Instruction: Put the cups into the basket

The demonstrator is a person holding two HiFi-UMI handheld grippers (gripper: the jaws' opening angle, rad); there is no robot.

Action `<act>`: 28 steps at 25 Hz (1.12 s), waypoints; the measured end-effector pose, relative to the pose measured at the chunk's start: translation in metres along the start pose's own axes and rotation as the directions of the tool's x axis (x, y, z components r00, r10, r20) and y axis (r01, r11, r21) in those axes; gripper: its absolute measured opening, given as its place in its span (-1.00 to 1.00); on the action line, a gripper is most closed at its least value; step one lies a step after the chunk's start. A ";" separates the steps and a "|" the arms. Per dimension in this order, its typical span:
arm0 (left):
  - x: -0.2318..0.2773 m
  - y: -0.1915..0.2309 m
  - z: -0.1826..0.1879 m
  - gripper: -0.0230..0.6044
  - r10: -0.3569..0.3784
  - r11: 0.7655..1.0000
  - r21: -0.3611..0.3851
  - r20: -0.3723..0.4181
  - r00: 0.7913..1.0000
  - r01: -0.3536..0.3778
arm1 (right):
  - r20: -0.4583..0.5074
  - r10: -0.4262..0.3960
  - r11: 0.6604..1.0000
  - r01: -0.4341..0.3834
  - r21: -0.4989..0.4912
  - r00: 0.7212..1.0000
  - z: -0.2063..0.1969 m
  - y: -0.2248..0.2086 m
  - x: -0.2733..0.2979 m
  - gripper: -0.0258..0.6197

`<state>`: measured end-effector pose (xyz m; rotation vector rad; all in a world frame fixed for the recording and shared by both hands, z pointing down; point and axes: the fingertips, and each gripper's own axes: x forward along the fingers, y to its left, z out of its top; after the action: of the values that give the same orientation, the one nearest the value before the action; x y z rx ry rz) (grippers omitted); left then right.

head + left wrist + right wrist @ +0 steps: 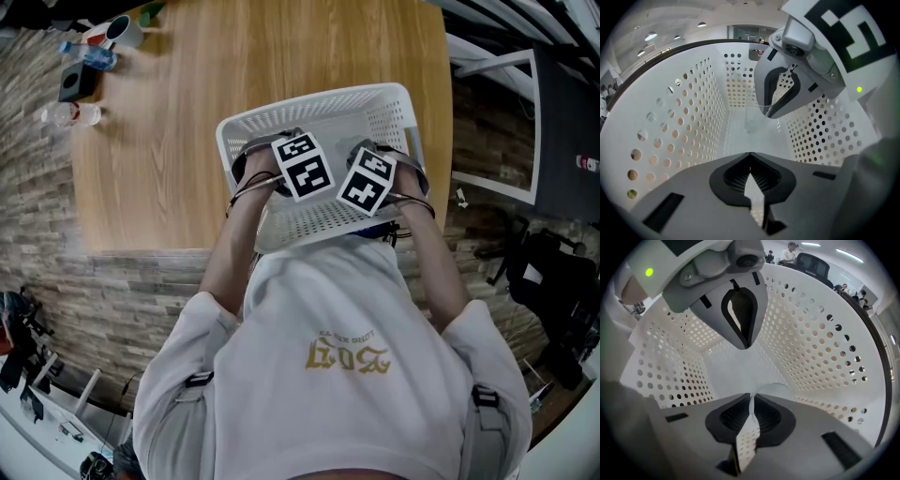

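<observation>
Matt plastic basket [375,117], wood-grain table [234,75]; cup [750,123] seemingly clear plastic

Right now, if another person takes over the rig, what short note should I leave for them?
Left gripper: shut, empty, inside the white basket.
Right gripper: shut on the wall of a clear cup, low inside the basket.
Done: this cup is in the basket, not yet released.
Left: open the right gripper, lift both out. A mug at the table's far corner may be next.
</observation>
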<state>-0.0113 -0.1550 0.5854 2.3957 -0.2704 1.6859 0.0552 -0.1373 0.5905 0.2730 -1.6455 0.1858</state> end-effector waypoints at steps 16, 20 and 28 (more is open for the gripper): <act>-0.011 -0.001 0.010 -0.90 0.037 0.999 -0.013 0.039 0.999 -0.036 | 0.041 0.008 1.000 -0.008 -0.003 0.999 -0.003 -0.002 -0.009 -0.78; -0.015 -0.005 0.012 -0.90 0.042 0.999 -0.010 0.046 0.998 -0.042 | 0.058 -0.003 1.000 0.002 0.001 0.998 -0.002 -0.003 -0.014 -0.78; -0.017 -0.012 0.015 -0.90 0.045 0.999 -0.012 0.047 0.998 -0.044 | 0.090 -0.016 1.000 0.016 0.002 0.996 -0.001 -0.002 -0.020 -0.78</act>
<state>-0.0004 -0.1473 0.5642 2.4419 -0.3420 1.6431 0.0580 -0.1379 0.5705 0.2993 -1.7322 0.1641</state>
